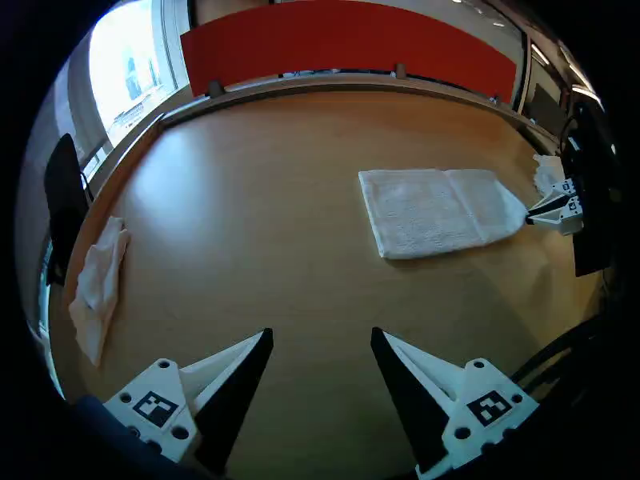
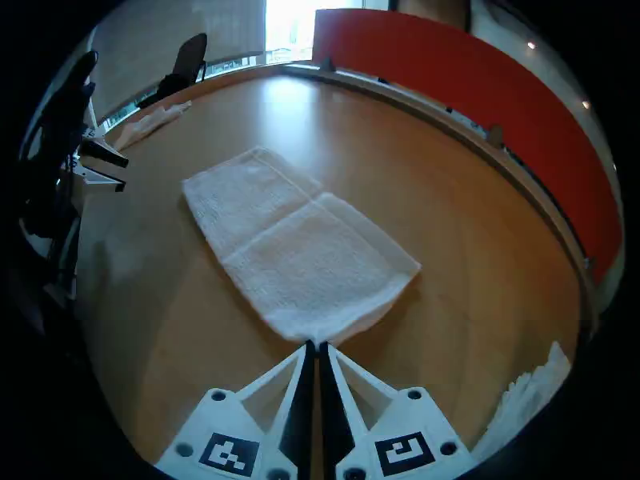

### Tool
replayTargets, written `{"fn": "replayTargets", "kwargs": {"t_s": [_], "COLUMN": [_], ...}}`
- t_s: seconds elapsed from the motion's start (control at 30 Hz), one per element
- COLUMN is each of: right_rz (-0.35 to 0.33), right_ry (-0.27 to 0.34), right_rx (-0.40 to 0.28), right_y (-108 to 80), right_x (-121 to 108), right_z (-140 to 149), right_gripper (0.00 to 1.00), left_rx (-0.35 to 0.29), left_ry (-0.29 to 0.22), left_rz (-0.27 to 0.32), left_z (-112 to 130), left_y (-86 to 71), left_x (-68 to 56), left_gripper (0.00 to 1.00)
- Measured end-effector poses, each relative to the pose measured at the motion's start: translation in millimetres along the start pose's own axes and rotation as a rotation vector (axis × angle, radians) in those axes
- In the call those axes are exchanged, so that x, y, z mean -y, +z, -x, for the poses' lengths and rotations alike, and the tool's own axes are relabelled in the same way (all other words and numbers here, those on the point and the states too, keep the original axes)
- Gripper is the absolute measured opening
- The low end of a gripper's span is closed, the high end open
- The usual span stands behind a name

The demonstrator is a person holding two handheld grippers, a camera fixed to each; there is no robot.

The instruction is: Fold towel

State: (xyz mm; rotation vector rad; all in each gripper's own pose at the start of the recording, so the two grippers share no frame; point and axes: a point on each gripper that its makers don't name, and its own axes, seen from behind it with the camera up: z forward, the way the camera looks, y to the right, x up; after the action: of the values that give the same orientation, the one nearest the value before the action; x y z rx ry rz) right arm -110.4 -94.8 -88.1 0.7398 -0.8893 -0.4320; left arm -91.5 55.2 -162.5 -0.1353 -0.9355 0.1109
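Towel [image 2: 296, 248]: white, folded, flat on the desk [image 2: 448, 264], roughly mid-surface, with a fold line across it about halfway.

Right gripper view, near to far:
- The right gripper [image 2: 314, 346] has its fingers pressed almost together, pinching the towel's nearest corner. The corner tapers into the tips.
- The rest of the towel runs away from it toward the far left.
- A crumpled white cloth [image 2: 528, 392] sits near right by the desk edge, apart from the towel.
- The left gripper [image 2: 112, 168] is at the far left with its fingers spread, well apart from the towel.

Left gripper view, near to far:
- Its own fingers are wide apart at the bottom, over bare wood. Can't tell if they touch the desk.
- The towel sits right of centre, with the right gripper's tips on its right end.
- A second white cloth [image 1: 100, 288] is draped at the left desk edge, well apart from the towel.
- A dark chair [image 1: 64, 200] stands beyond that edge.
- A red panel [image 1: 344, 40] runs along the far desk rim, with a bright window [image 1: 128, 64] behind it at left.
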Motion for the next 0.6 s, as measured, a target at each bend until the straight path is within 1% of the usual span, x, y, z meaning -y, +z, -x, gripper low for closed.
{"fn": "replayTargets", "kwargs": {"t_s": [0.27, 0.6], "right_rz": [0.02, 0.042], "right_ry": [-0.008, -0.031], "right_rx": [-0.025, -0.082], "right_y": [-12.2, -33.2], "right_x": [-7, -13], "right_z": [-15, -49], "right_gripper": [0.04, 0.04], "left_rx": [-0.006, -0.021], "left_ry": [-0.004, -0.01], "left_rz": [0.014, 0.014], "left_z": [-3, -9], "left_y": [0.4, -2.4], "left_x": [-1.3, 0.1], "left_gripper": [0.91, 0.91]}}
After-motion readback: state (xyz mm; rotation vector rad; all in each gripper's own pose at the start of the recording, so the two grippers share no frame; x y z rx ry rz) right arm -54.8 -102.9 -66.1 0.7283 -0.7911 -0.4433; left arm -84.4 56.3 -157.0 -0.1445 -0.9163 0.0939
